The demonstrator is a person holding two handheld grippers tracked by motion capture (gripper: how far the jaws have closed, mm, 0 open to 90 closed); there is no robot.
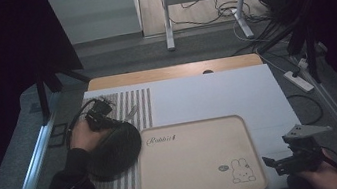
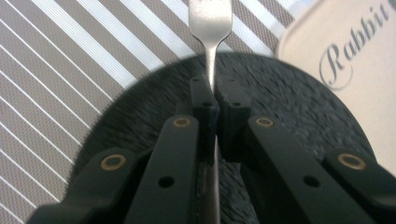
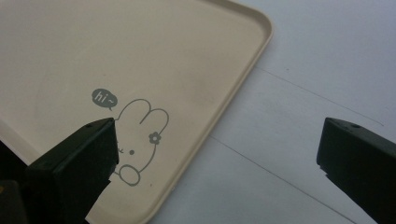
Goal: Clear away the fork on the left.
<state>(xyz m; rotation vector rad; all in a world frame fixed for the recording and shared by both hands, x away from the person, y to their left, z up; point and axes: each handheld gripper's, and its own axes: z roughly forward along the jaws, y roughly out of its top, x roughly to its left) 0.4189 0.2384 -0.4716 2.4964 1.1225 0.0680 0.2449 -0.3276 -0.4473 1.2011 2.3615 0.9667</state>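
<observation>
My left gripper (image 2: 215,91) is shut on the handle of a metal fork (image 2: 210,23), whose tines point away from the jaws. Beneath it lies a black round plate (image 2: 289,107) with a rough texture. From the high view, the left gripper (image 1: 110,116) hovers over the far edge of the black plate (image 1: 114,150), with the fork (image 1: 131,112) sticking out over the striped placemat (image 1: 134,99). A beige tray (image 1: 191,162) printed with a rabbit lies to the plate's right. My right gripper (image 1: 278,164) stands open beside the tray's near right corner, and nothing is between its jaws (image 3: 219,128).
The black plate overlaps the beige tray (image 2: 355,70) at its left edge. White table covering (image 1: 216,92) stretches behind and right of the tray (image 3: 140,46). A power strip (image 1: 298,80) and cables lie on the floor at the right. Metal rails run along both table sides.
</observation>
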